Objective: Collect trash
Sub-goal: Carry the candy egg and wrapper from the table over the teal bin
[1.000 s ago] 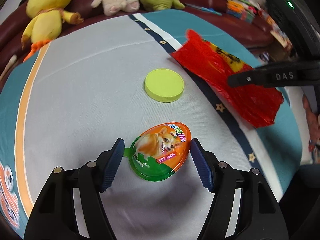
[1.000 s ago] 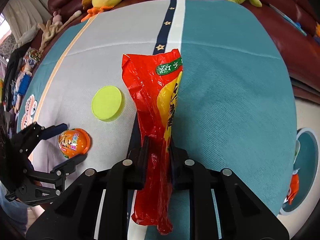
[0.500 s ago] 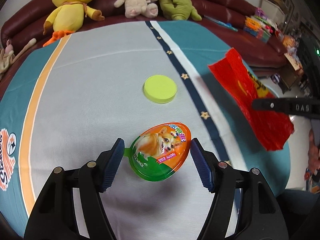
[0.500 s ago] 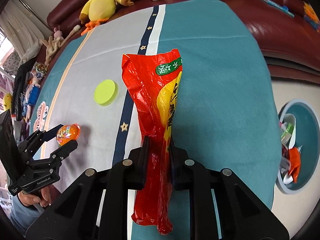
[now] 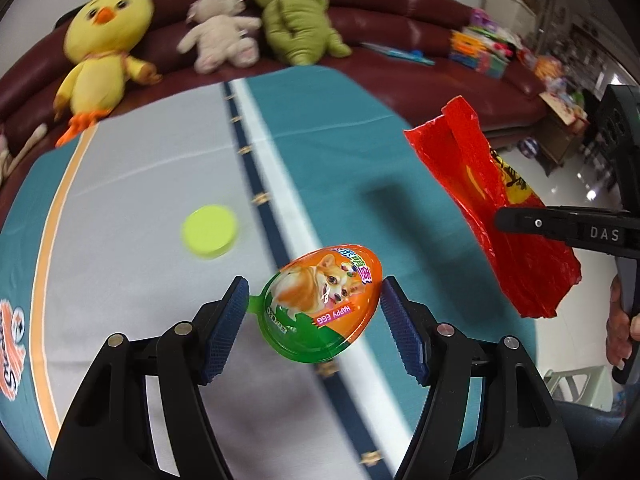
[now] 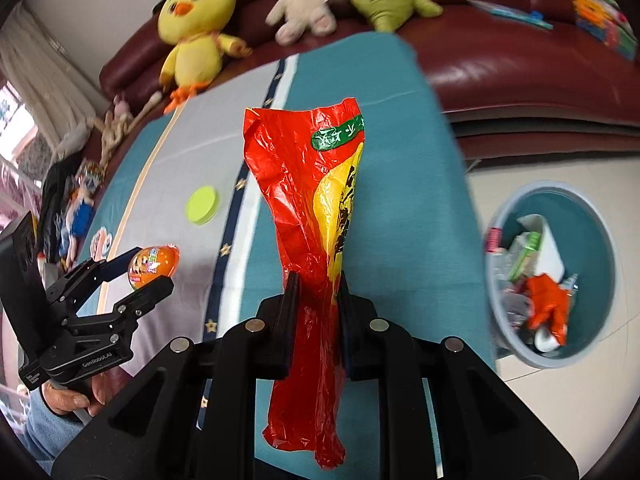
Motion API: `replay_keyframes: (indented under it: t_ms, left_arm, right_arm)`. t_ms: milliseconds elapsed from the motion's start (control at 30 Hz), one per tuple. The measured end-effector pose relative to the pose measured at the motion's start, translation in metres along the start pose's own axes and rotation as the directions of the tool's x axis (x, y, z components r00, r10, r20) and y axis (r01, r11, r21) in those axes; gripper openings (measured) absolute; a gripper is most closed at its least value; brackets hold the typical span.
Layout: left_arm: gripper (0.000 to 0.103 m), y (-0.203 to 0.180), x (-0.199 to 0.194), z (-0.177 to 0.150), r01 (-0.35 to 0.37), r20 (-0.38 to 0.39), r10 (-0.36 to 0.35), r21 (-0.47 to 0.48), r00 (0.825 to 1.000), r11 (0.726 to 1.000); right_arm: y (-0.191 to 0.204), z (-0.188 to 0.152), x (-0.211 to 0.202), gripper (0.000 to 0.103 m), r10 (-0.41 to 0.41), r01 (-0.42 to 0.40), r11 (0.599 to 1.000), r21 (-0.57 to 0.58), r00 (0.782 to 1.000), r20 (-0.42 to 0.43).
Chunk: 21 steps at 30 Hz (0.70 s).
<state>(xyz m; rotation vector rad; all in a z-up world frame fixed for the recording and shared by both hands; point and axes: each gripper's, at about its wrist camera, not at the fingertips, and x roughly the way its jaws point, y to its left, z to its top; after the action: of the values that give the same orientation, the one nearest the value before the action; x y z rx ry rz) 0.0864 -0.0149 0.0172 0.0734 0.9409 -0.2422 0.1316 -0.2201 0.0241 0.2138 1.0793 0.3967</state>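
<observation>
My left gripper point(image 5: 314, 314) is shut on an orange and green egg-shaped toy package point(image 5: 320, 304) with a dog picture and holds it in the air above the table. It also shows in the right wrist view point(image 6: 152, 266). My right gripper point(image 6: 316, 300) is shut on a long red and yellow snack wrapper point(image 6: 316, 200), lifted above the teal tablecloth; the wrapper shows in the left wrist view point(image 5: 492, 208). A yellow-green round lid point(image 5: 209, 231) lies on the grey part of the cloth point(image 6: 202, 211).
A grey bin point(image 6: 600, 328) with trash inside stands on the floor to the right of the table. Plush toys, a yellow duck point(image 5: 100, 64), a white one and a green one, sit on the dark red sofa point(image 5: 400, 12) behind the table.
Both grippers have lifted their loads and moved right. The lid has fallen behind to the left. The bin has come further into the right wrist view.
</observation>
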Motion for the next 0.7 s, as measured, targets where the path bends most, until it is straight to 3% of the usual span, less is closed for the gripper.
replay_keyframes:
  t_ms: [433, 700]
  left_arm:
    - [0.069, -0.140, 0.032, 0.064, 0.134, -0.010, -0.134, 0.187, 0.991, 0.973]
    - [0.069, -0.226, 0.089, 0.092, 0.225, -0.090, -0.208, 0.265, 0.974, 0.938]
  right_arm:
    - [-0.141, -0.015, -0.075, 0.017, -0.085, 0.055, 0.976, 0.211, 0.987, 0.135]
    - [-0.227, -0.027, -0.089, 0.020, -0.153, 0.108, 0.930, 0.351, 0.983, 0.103]
